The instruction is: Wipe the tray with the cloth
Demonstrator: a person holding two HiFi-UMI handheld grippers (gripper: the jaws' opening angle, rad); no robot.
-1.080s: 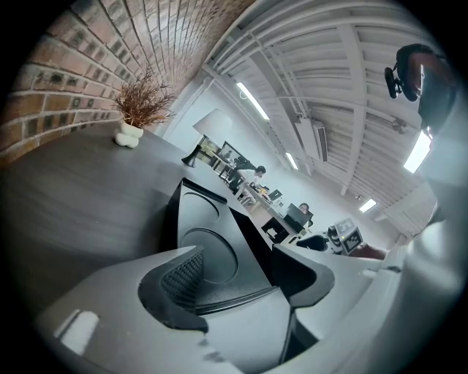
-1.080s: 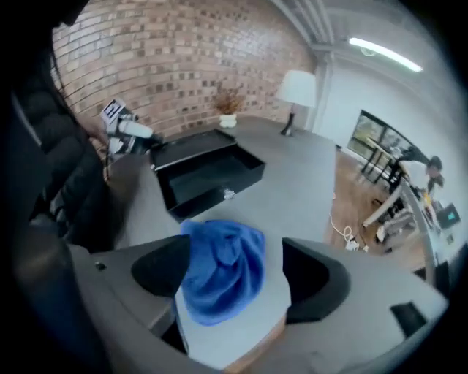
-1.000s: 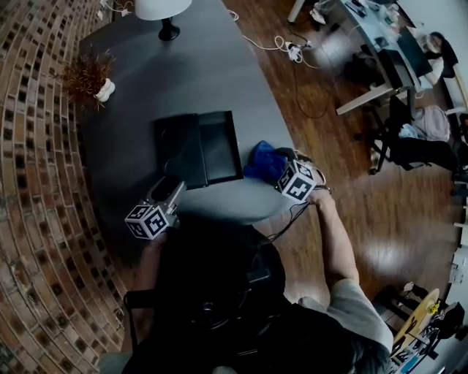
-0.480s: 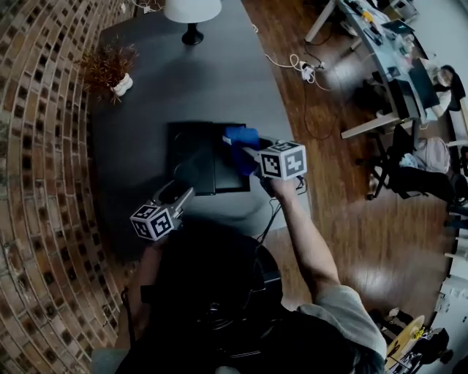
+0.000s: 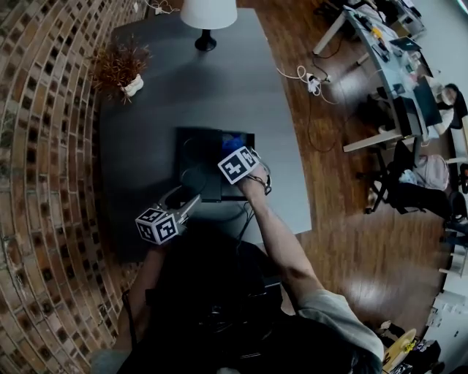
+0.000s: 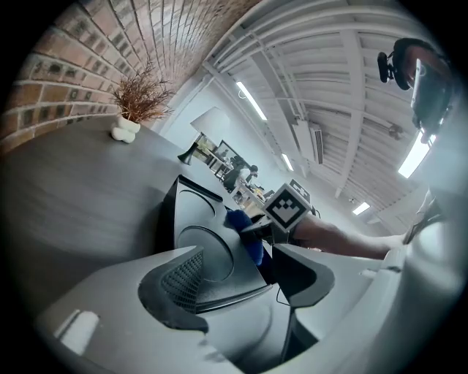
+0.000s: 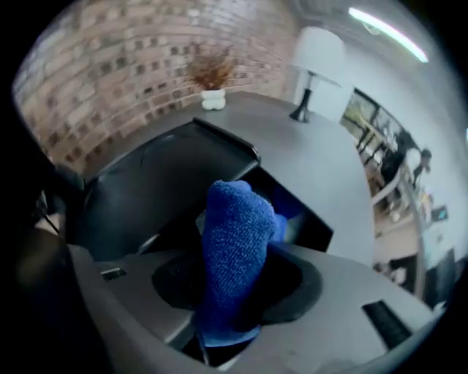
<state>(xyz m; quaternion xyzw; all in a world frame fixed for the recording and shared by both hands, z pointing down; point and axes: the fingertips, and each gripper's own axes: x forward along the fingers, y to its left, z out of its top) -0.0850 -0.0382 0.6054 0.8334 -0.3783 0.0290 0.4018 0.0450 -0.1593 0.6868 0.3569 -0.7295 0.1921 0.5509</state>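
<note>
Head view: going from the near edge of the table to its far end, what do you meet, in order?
In order: left gripper → tray → dried plant → lamp. The cloth lies over the tray's span, so it is left out.

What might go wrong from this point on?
The right tongs have just closed on the blue cloth, holding it bunched, so it may slip out during wiping. The left tongs sit at the near corner of the tray; whether they pinch it is unclear, so the tray might slide.
</note>
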